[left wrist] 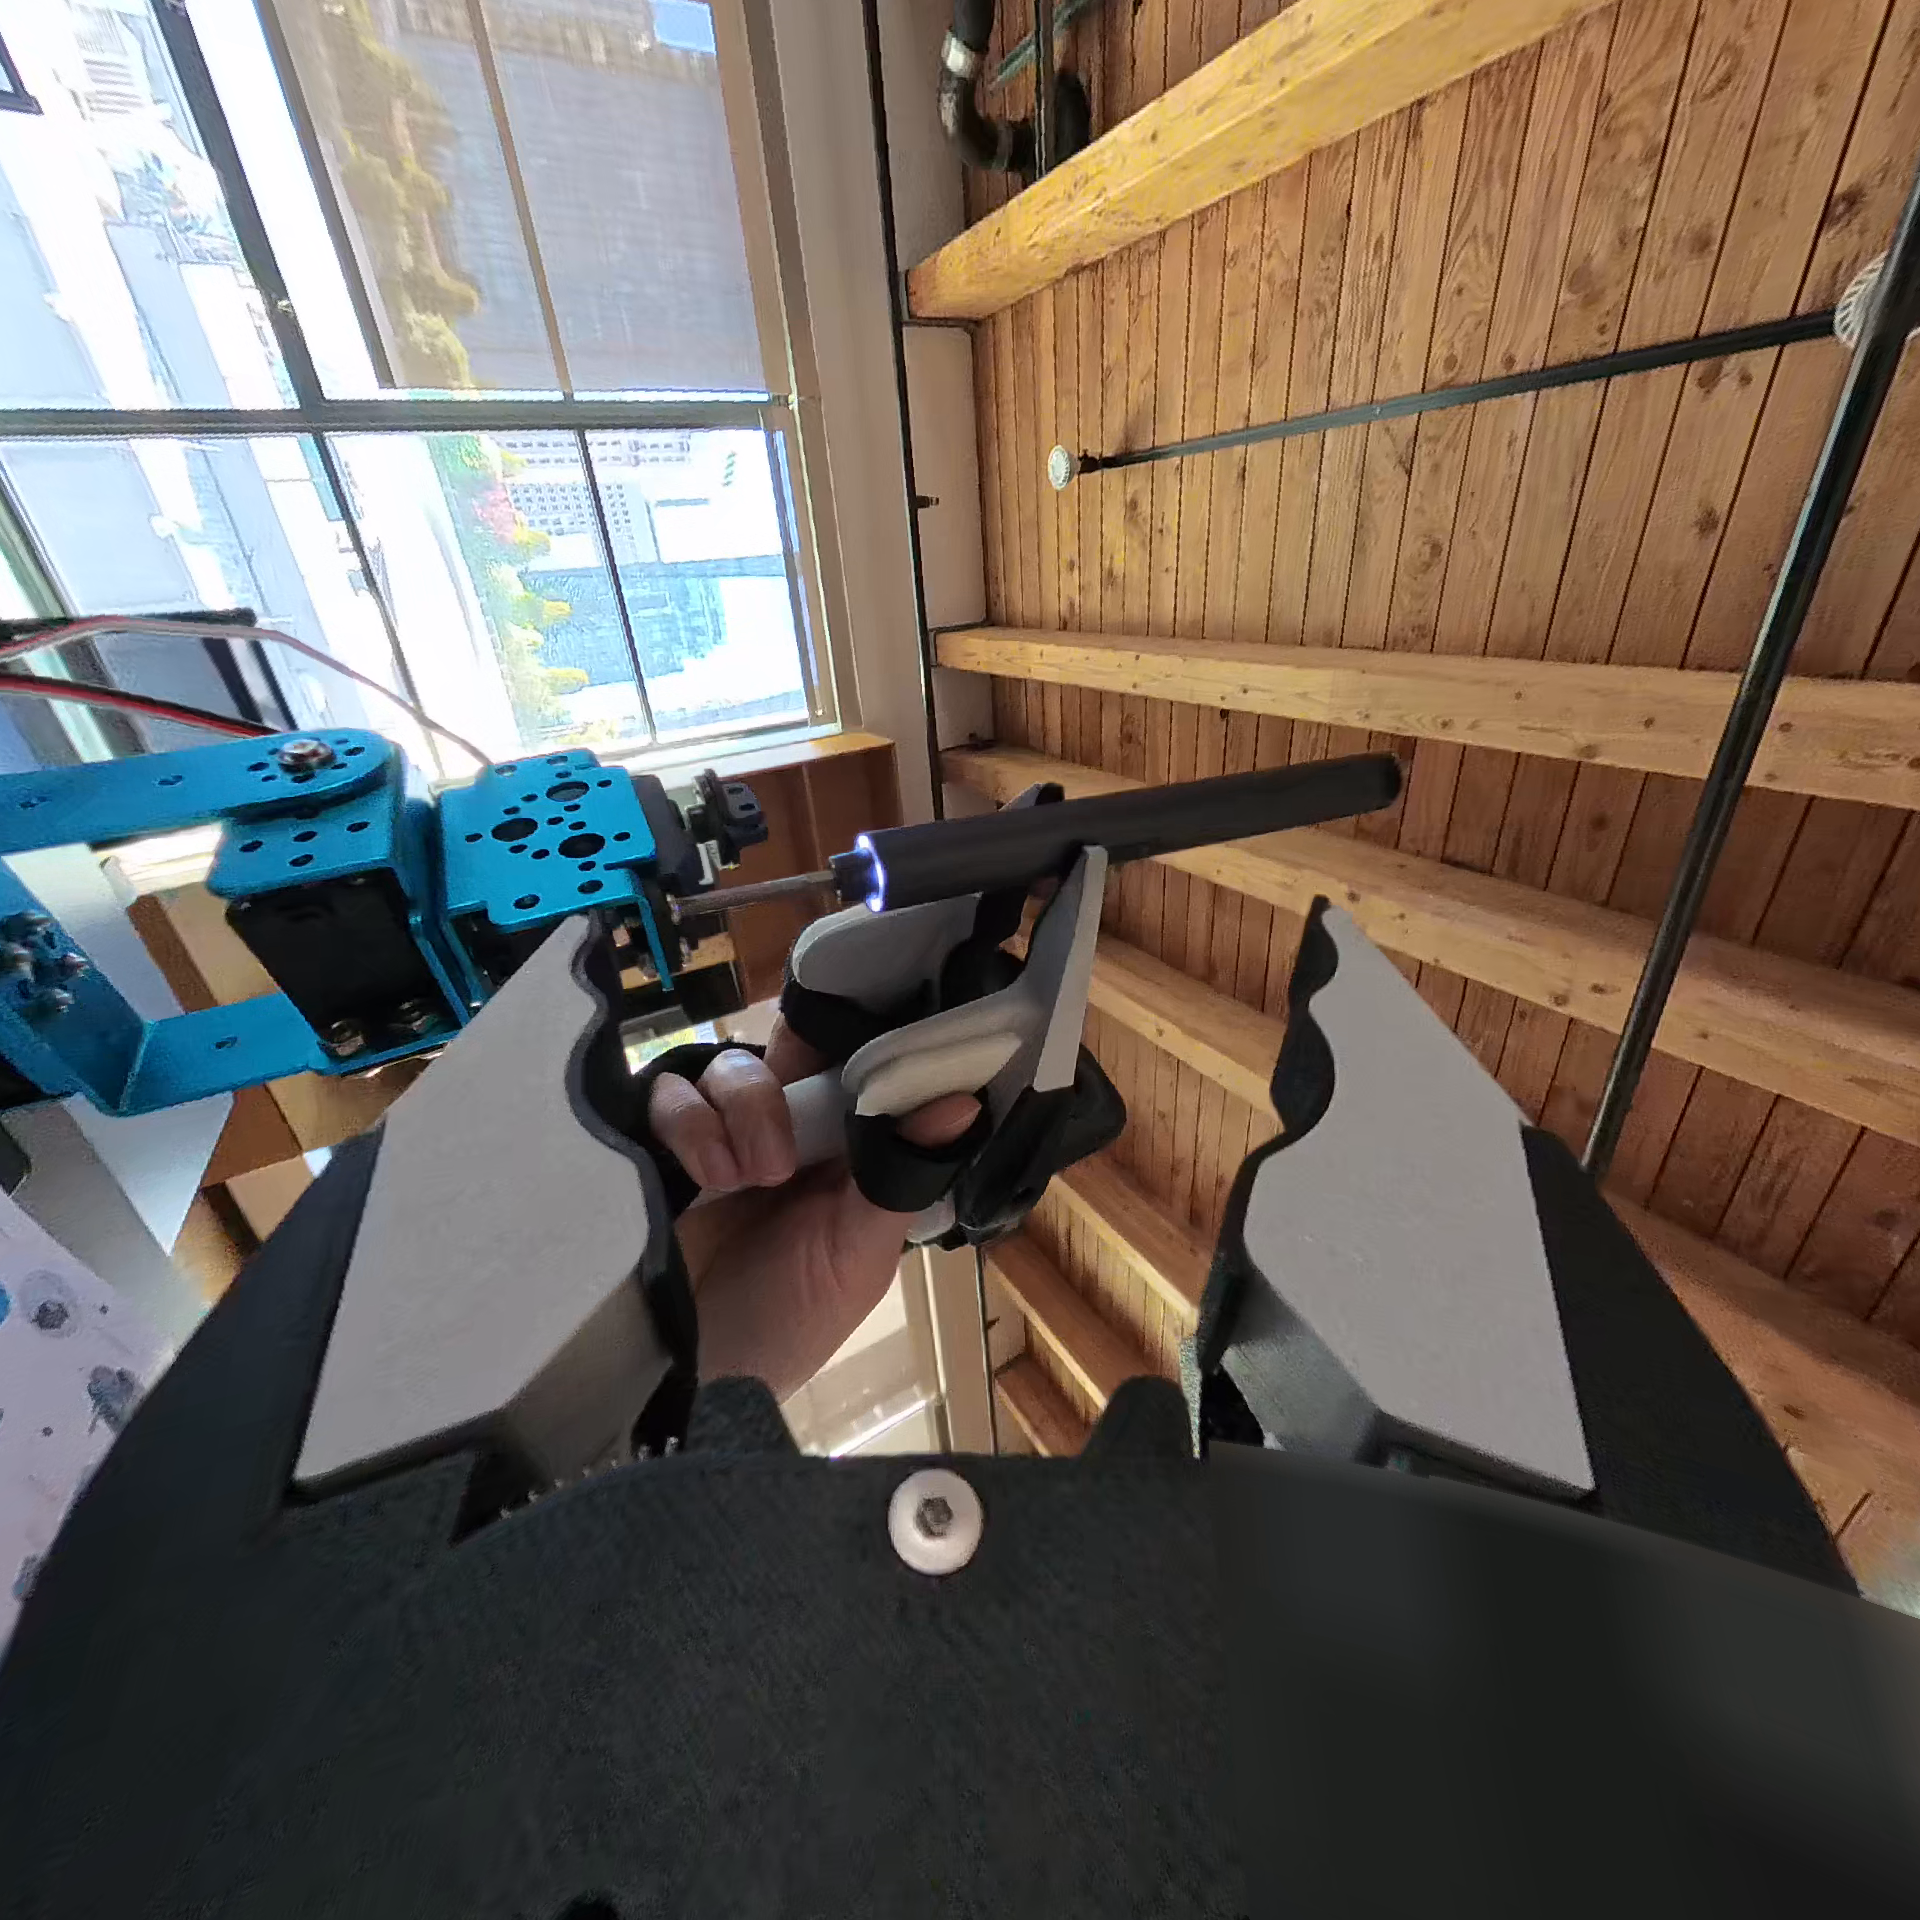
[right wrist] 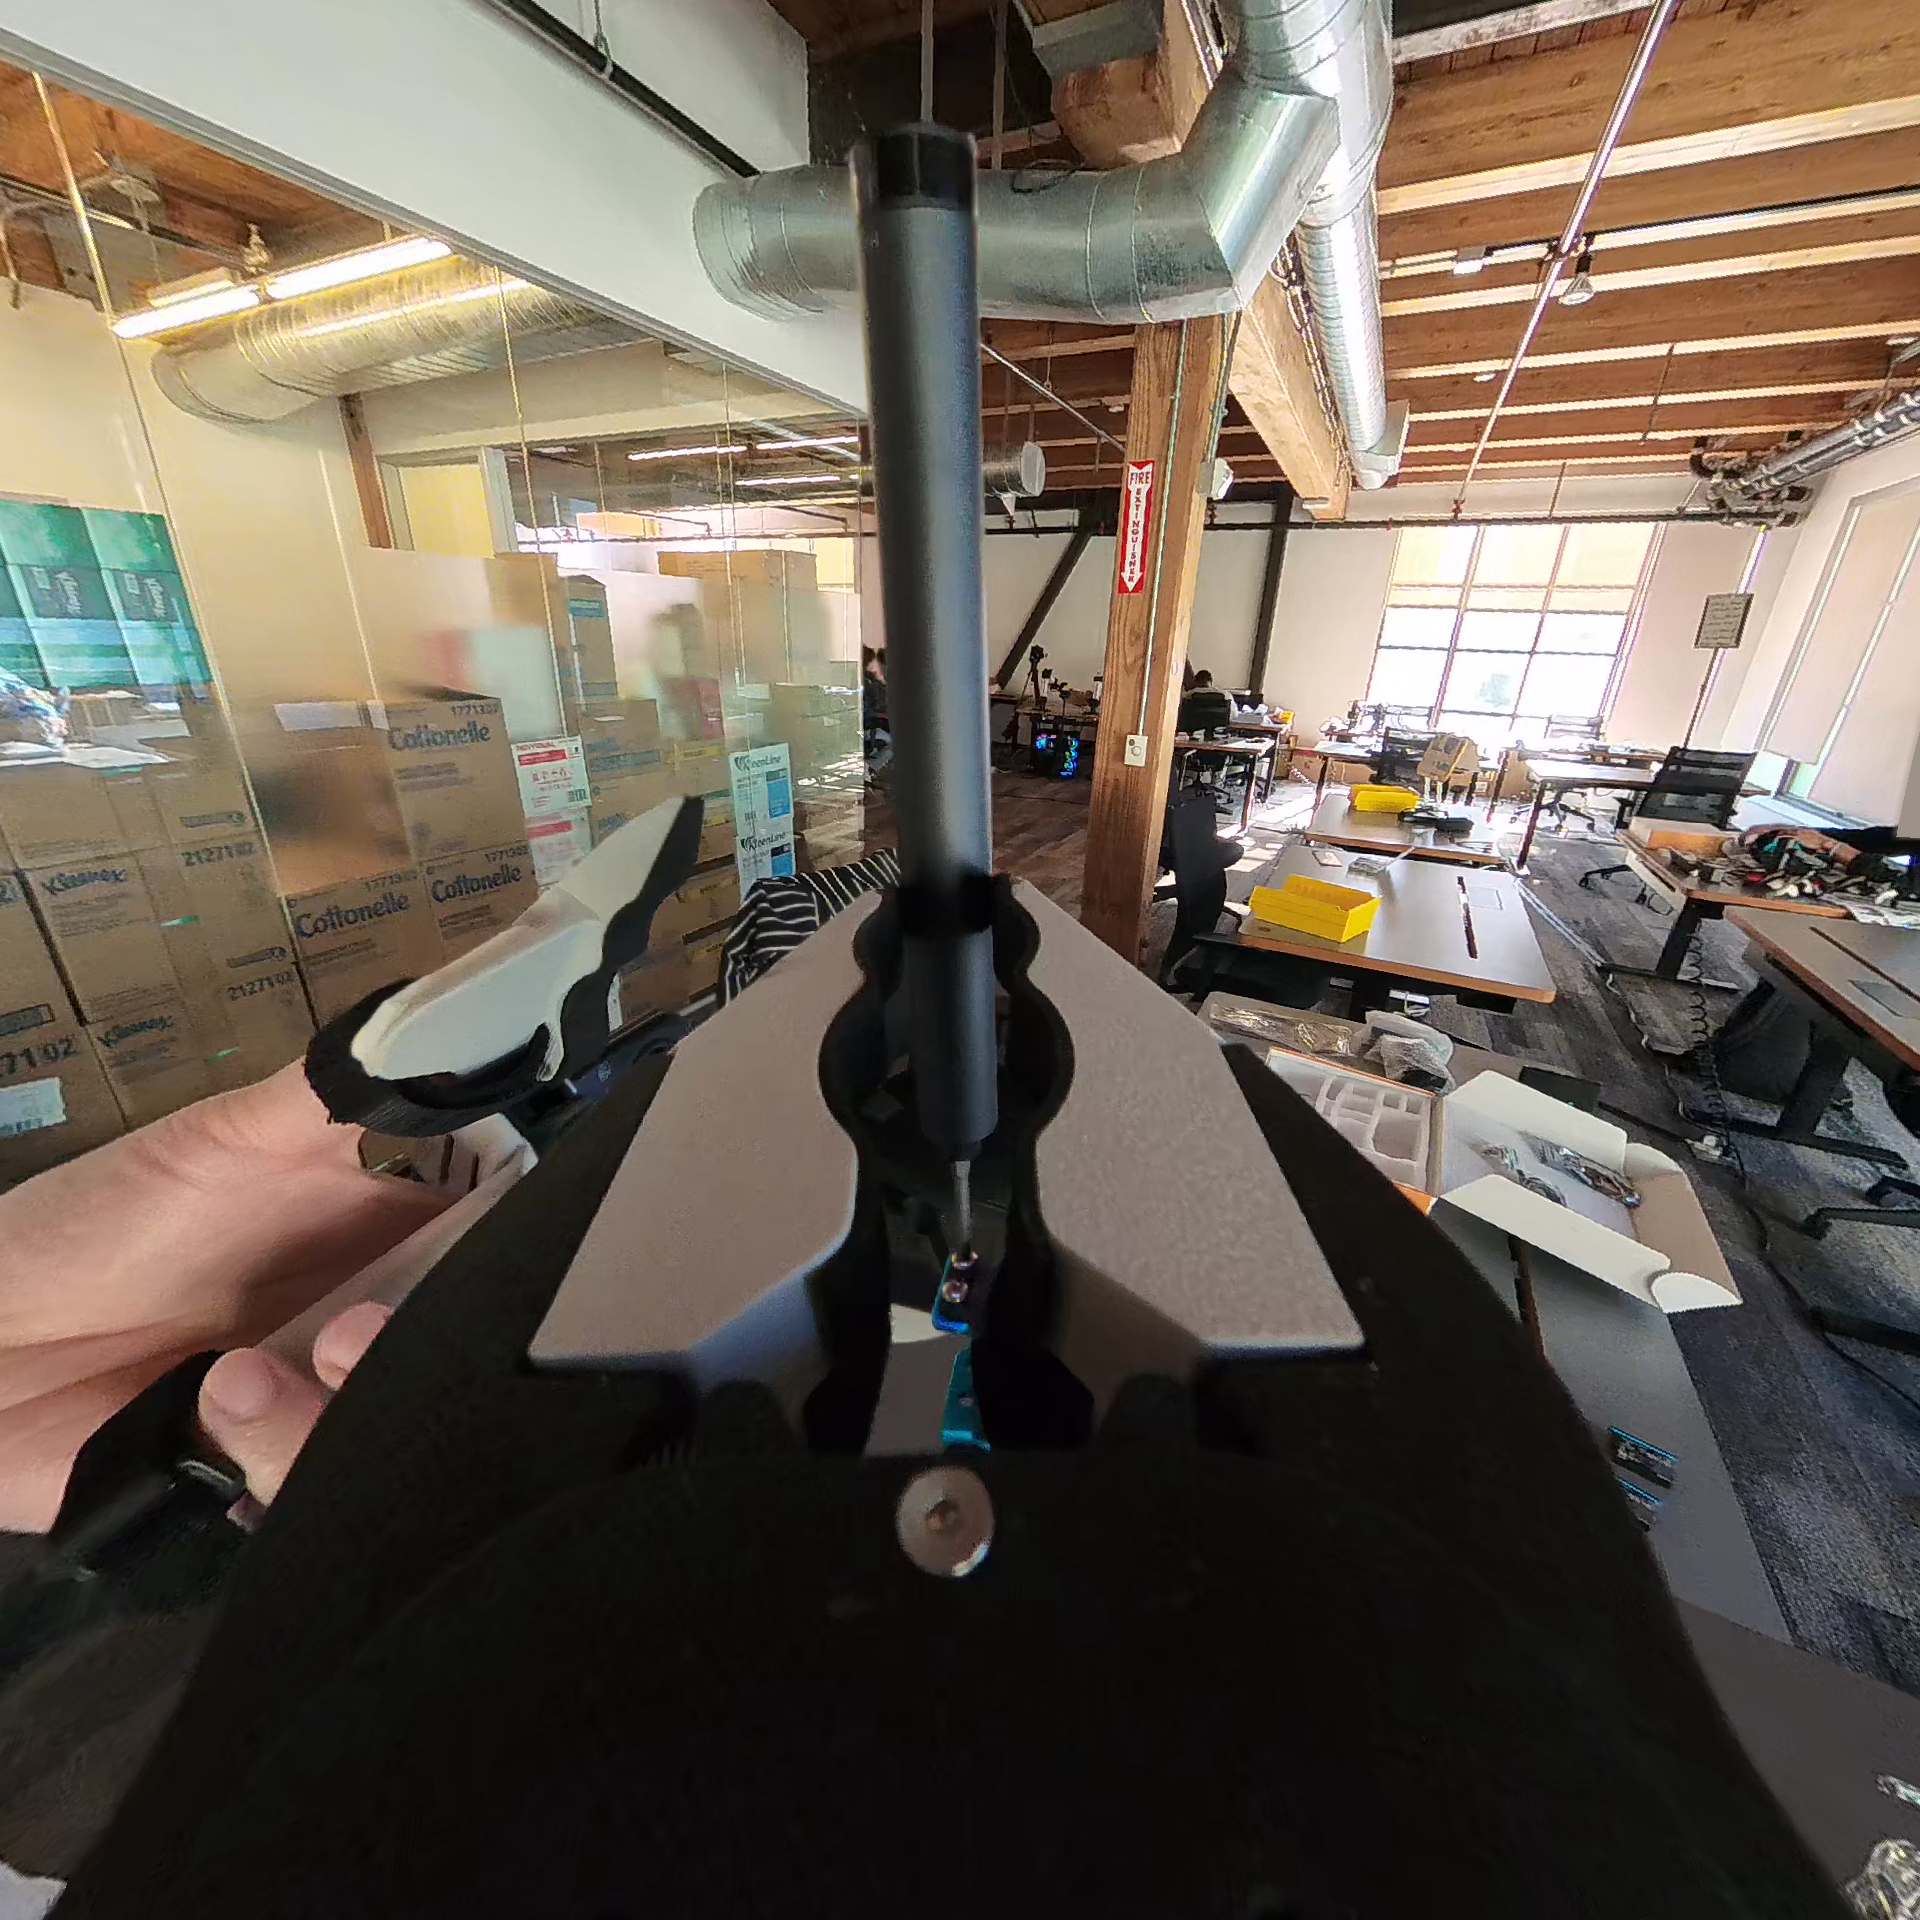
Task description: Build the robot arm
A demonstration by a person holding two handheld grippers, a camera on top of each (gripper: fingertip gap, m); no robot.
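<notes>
Right gripper point(right wrist: 940, 997) pinched the electric screwdriver point(right wrist: 925, 623), bit on a screw at the blue bracket point(left wrist: 312, 883) edge, left gripper point(left wrist: 935, 1122) spread and empty nearby; a tilted bit could probably cam out
</notes>
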